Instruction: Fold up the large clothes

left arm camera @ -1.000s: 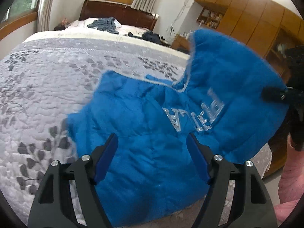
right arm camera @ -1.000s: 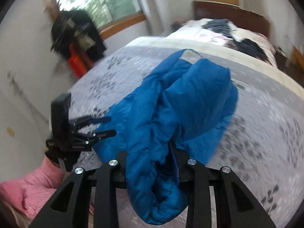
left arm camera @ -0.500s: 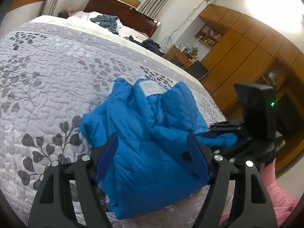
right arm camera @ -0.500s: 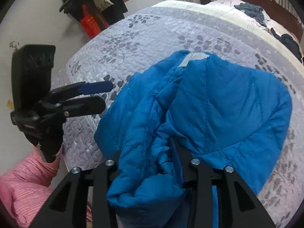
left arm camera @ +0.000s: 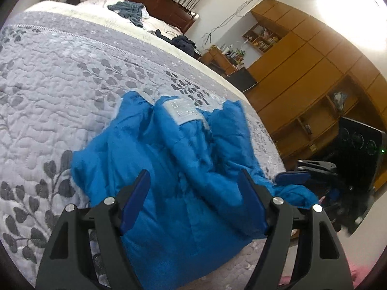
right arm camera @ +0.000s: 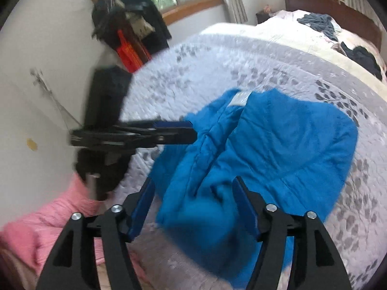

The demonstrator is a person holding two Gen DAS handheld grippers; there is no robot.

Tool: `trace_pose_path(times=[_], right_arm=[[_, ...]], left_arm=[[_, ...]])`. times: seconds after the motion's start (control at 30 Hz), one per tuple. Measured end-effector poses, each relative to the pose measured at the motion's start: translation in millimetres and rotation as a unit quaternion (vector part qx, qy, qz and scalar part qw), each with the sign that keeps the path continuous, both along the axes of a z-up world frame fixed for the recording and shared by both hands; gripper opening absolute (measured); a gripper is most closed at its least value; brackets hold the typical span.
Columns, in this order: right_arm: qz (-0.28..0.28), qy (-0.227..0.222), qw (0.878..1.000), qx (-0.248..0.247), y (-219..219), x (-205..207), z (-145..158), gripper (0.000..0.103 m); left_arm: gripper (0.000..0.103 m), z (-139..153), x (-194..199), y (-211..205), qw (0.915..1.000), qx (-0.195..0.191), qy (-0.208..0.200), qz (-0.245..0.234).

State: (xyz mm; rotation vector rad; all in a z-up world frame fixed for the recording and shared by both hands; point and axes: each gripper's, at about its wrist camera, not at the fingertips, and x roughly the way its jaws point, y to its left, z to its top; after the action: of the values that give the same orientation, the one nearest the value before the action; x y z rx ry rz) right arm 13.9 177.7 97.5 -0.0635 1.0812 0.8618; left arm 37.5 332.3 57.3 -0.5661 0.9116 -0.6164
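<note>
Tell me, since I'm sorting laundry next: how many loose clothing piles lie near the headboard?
2: a grey-blue heap on the pillows by the headboard, and a dark heap nearer the bed's right edge. More may be hidden.

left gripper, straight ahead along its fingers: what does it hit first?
Most likely the blue jacket: the open left gripper points right into its near folds on the bed quilt. Depth is unclear, but nothing else lies between.

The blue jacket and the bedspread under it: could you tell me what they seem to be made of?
Blue jacket: probably thin padded synthetic, matte; stitched quilt lines, soft puffy folds, white sewn label. Bedspread: apparently quilted cotton-like fabric, matte grey, with puckered stitching and a leaf print.
</note>
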Motion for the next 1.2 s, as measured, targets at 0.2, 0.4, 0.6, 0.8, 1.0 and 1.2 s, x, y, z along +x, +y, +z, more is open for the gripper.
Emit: trace_pose_path(times=[0.2, 0.4, 0.6, 0.8, 1.0, 1.2], right_arm=[[-0.112, -0.028, 0.993, -0.02, -64, 16, 7, 0.068], [-0.155, 0.005, 0.986, -0.068, -83, 34, -41, 0.068], [-0.118, -0.001, 0.991, -0.068, -55, 32, -58, 0.067], [-0.102, -0.015, 0.992, -0.076, -39, 31, -66, 0.067], [-0.108, -0.018, 0.992, -0.063, -46, 32, -73, 0.067], [-0.119, -0.024, 0.992, -0.035, -62, 26, -69, 0.068]], left_arm=[[0.073, -10, 15, -6, 0.9989, -0.041, 0.018, -0.014], [0.073, -17, 28, -21, 0.9976, -0.055, 0.027, -0.031], [0.074, -7, 38, -37, 0.9976, -0.043, 0.007, -0.054], [0.075, -6, 53, -62, 0.9971, 0.004, 0.005, -0.076], [0.058, -9, 62, -80, 0.9953, 0.064, 0.005, -0.073], [0.031, -5, 58, -89, 0.994, 0.092, -0.01, -0.059]])
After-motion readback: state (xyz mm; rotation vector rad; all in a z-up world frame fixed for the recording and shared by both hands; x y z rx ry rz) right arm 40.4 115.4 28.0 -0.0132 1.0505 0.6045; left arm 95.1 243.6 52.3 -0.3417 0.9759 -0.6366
